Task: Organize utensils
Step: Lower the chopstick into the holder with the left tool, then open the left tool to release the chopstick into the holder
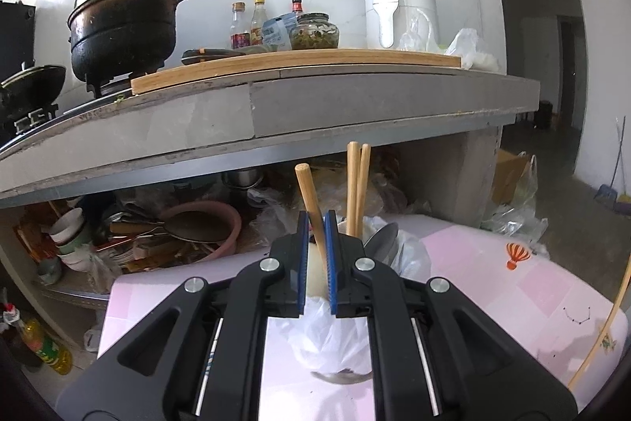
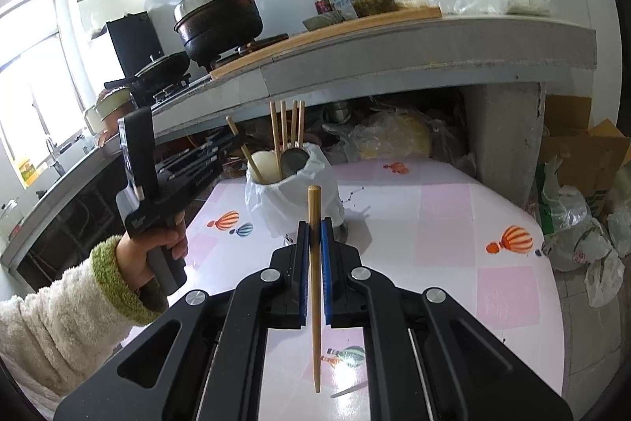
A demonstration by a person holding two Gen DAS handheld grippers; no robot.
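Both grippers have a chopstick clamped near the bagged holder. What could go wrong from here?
1. The left gripper grips its chopstick tilted over the utensil holder; it may jam against the chopsticks already standing there.
2. The holder's loose plastic bag could snag a tip or a finger.
3. The right gripper holds its chopstick mid-shaft with a long overhang; it may pivot or slip.

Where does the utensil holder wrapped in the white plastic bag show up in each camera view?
Left wrist view: utensil holder at bottom centre, mostly hidden behind the left hand-held gripper, which is shut on a chopstick.
Right wrist view: centre, on the pink table, chopsticks standing in it.
Shared landmark: black pot on the counter.
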